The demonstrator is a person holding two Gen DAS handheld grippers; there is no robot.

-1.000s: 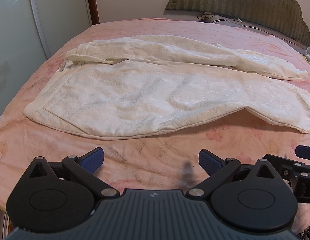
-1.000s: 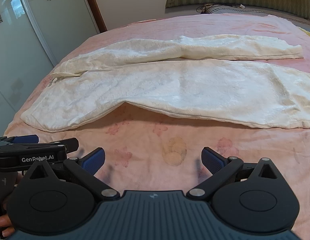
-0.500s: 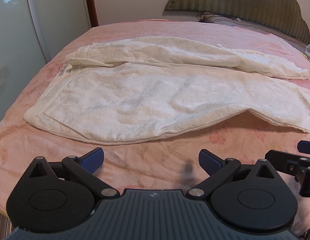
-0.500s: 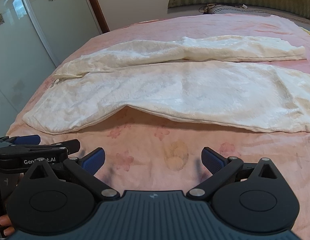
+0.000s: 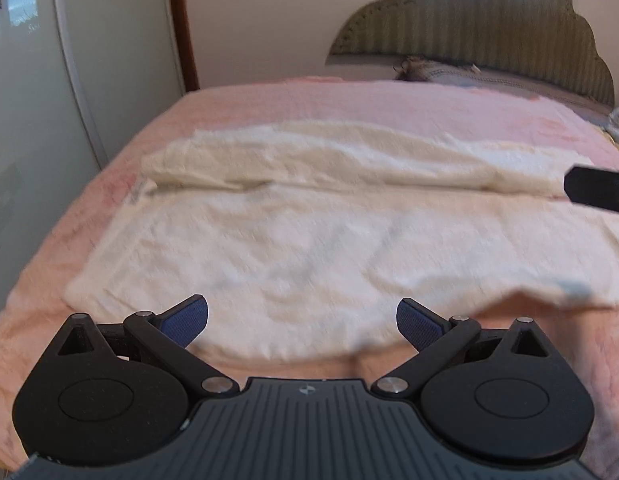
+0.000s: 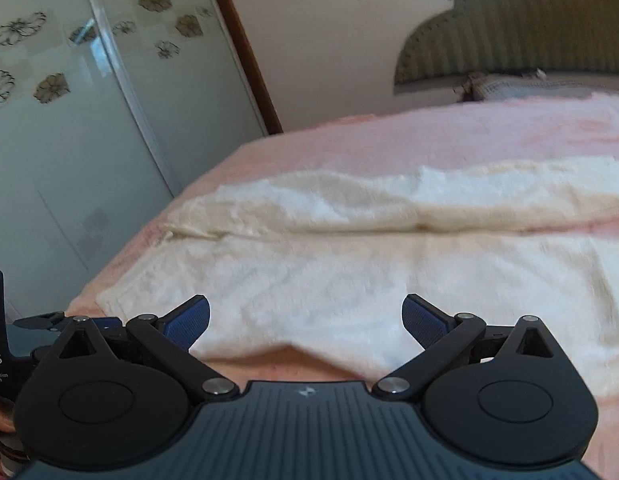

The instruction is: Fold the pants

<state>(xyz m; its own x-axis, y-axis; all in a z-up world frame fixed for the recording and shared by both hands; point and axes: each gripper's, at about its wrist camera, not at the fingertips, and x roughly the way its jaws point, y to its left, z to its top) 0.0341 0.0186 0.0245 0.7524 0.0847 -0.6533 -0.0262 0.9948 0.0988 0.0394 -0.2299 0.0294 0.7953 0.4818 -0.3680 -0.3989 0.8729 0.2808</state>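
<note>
Cream-white pants (image 5: pixel 309 232) lie spread flat across the pink bed, waist to the left, both legs running right. The far leg (image 5: pixel 349 160) is narrower and creased; the near leg (image 6: pixel 389 280) is broad. My left gripper (image 5: pixel 302 322) is open, its blue pads just over the pants' near edge, nothing between them. My right gripper (image 6: pixel 305 322) is open too, low over the near edge of the near leg, holding nothing. Both views are blurred by motion.
The pink bedspread (image 5: pixel 349 104) reaches back to a green padded headboard (image 5: pixel 469 40) with a pillow below it. Frosted sliding doors (image 6: pixel 89 120) stand along the left. The other gripper's body shows at the right edge (image 5: pixel 597 188) and at the lower left (image 6: pixel 13 344).
Both grippers have moved forward and down toward the pants' near edge; the cloth now sits between the fingertips in view. Both stayed open. The pants have not moved.
</note>
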